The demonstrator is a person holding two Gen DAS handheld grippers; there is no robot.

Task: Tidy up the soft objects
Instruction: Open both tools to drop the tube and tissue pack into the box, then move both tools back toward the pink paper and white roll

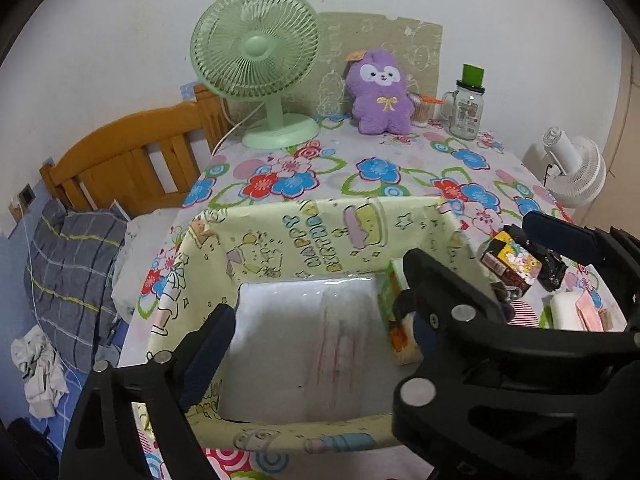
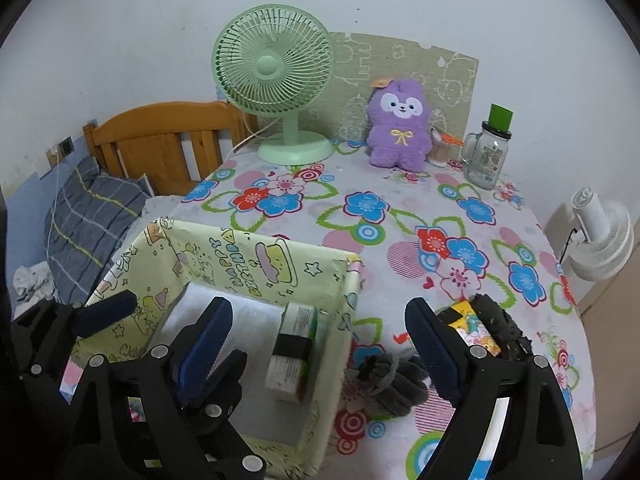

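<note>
Grey glove (image 2: 394, 384) crumpled on tablecloth beside yellow fabric bin (image 2: 344, 280), both hand-held grippers spread, empty.

Desk cover (image 2: 400, 216): glossy printed plastic sheet. Box (image 1: 280, 236): smooth printed paper lining. Purple toy (image 2: 400, 128): fuzzy plush. Fan (image 1: 256, 48): matt green plastic. Jar (image 2: 486, 160): clear glass. Headboard (image 1: 120, 160): varnished wood. Glove (image 2: 392, 384): grey knit.

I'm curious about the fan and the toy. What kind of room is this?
Probably a bedroom. A wooden bed headboard with a plaid pillow sits beside the table with a flowery cloth, where a purple plush toy and a green fan stand.
</note>
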